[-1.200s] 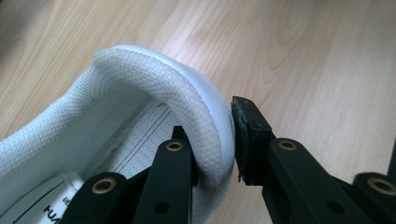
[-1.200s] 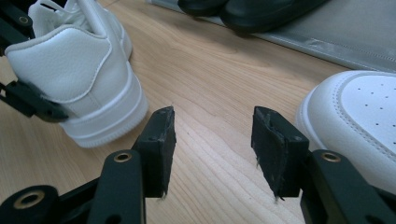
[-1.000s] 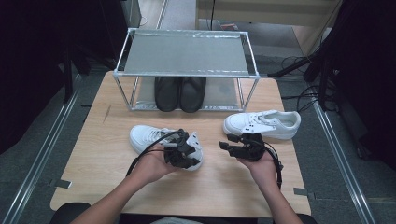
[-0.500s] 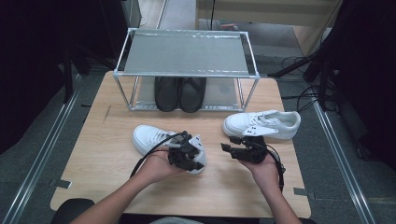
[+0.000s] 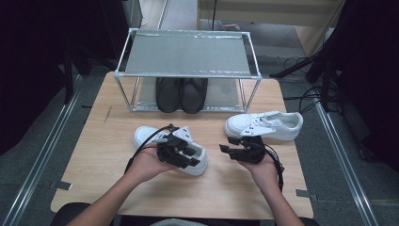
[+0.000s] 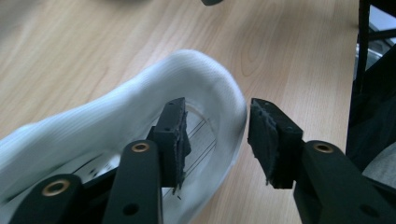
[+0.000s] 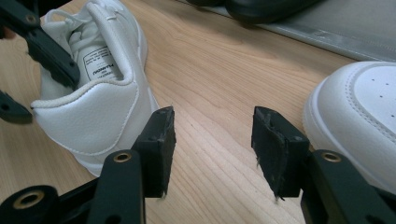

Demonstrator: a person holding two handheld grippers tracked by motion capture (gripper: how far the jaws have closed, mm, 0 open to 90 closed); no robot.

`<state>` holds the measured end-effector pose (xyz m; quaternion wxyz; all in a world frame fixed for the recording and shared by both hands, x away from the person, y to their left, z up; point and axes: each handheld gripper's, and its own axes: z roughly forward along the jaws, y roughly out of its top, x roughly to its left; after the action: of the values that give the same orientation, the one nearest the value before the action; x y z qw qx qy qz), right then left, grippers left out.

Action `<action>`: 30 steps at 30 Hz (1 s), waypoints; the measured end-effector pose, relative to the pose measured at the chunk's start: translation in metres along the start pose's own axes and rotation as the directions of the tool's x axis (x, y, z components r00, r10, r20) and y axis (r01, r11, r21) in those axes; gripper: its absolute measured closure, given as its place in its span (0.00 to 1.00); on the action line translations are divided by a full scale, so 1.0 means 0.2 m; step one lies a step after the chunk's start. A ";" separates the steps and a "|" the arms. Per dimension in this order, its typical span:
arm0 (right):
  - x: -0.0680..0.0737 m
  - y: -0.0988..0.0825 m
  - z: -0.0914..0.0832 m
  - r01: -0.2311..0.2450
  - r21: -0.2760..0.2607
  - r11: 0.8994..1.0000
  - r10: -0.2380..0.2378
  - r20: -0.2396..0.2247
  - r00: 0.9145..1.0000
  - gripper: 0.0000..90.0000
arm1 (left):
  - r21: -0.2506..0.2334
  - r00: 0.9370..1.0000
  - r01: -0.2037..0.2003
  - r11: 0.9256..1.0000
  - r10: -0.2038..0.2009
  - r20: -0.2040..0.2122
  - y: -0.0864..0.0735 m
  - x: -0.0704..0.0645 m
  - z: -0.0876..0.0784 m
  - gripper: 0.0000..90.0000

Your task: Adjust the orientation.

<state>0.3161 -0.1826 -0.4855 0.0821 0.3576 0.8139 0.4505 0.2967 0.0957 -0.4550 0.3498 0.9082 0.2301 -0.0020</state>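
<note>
Overhead, left gripper (image 5: pixel 184 153) sits over the heel of the near white sneaker (image 5: pixel 146 135) mid-table, jaws just opened; right gripper (image 5: pixel 234 147) open, near the second white sneaker (image 5: pixel 275 125). Left gripper view: heel collar (image 6: pixel 229 100) between parted pads, no squeeze. Right gripper view: jaws apart over bare table (image 7: pixel 210 84).

2 white sneakers (image 5: pixel 169 150), black shoes (image 5: pixel 181 94) on a silver rack (image 5: pixel 188 52), light wood-grain table (image 5: pixel 103 155), black gripper (image 5: pixel 181 153)
</note>
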 end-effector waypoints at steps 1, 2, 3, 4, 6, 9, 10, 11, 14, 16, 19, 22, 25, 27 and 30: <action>0.00 0.00 0.00 0.000 0.001 1.000 0.000 -0.001 1.000 0.57 | -0.009 1.000 0.013 1.000 -0.013 -0.008 -0.01 0.01 -0.02 0.60; 0.00 0.01 0.01 0.005 -0.001 1.000 -0.005 -0.005 1.000 0.57 | -0.012 1.000 0.016 1.000 -0.016 -0.012 -0.02 0.02 -0.04 0.59; 0.00 0.01 0.02 0.009 0.001 1.000 -0.009 -0.007 1.000 0.57 | -0.018 1.000 0.022 1.000 -0.022 -0.011 -0.03 0.02 -0.05 0.59; 0.00 0.01 0.02 0.011 0.002 1.000 -0.011 -0.012 1.000 0.56 | -0.032 0.999 0.036 0.999 -0.037 -0.014 -0.04 0.03 -0.06 0.59; 0.01 0.03 0.04 0.019 0.010 1.000 -0.019 -0.019 1.000 0.56 | -0.041 0.999 0.047 0.998 -0.048 -0.020 -0.05 0.03 -0.08 0.57; 0.02 0.04 0.06 0.026 0.012 1.000 -0.025 -0.030 0.999 0.56 | -0.060 0.998 0.059 0.996 -0.061 -0.031 -0.08 0.04 -0.12 0.55; 0.02 0.05 0.07 0.030 0.013 0.999 -0.030 -0.031 0.999 0.56 | -0.074 0.997 0.065 0.995 -0.067 -0.026 -0.09 0.04 -0.13 0.55; 0.02 0.05 0.07 0.033 0.012 0.999 -0.032 -0.037 0.999 0.56 | -0.083 0.997 0.070 0.994 -0.072 -0.026 -0.09 0.04 -0.15 0.55; 0.03 0.07 0.10 0.037 0.018 0.999 -0.036 -0.053 0.998 0.56 | -0.107 0.996 0.073 0.992 -0.077 -0.035 -0.12 0.03 -0.18 0.54; 0.03 0.08 0.12 0.044 0.023 0.999 -0.043 -0.063 0.997 0.56 | -0.121 0.995 0.076 0.990 -0.083 -0.048 -0.13 0.03 -0.20 0.54; 0.04 0.10 0.14 0.056 0.020 0.998 -0.054 -0.076 0.996 0.57 | -0.117 0.991 0.096 0.989 -0.105 -0.077 -0.16 0.03 -0.24 0.53; 0.06 0.11 0.17 0.063 0.031 0.998 -0.060 -0.091 0.994 0.57 | -0.119 0.987 0.110 0.987 -0.122 -0.102 -0.19 0.04 -0.27 0.53; 0.06 0.12 0.18 0.068 0.034 0.997 -0.064 -0.101 0.993 0.57 | -0.135 0.983 0.120 0.984 -0.136 -0.124 -0.24 0.04 -0.31 0.58; 0.07 0.13 0.20 0.070 0.036 0.997 -0.066 -0.105 0.992 0.58 | -0.150 0.978 0.137 0.979 -0.157 -0.135 -0.28 0.04 -0.34 0.63; 0.08 0.13 0.21 0.069 0.037 0.997 -0.064 -0.112 0.992 0.59 | -0.177 0.970 0.157 0.972 -0.185 -0.160 -0.34 0.04 -0.38 0.72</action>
<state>0.3384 -0.1346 -0.4862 0.0447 0.3063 0.8378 0.4498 0.2645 0.1908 -0.4423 0.3996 0.8499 0.3370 0.0666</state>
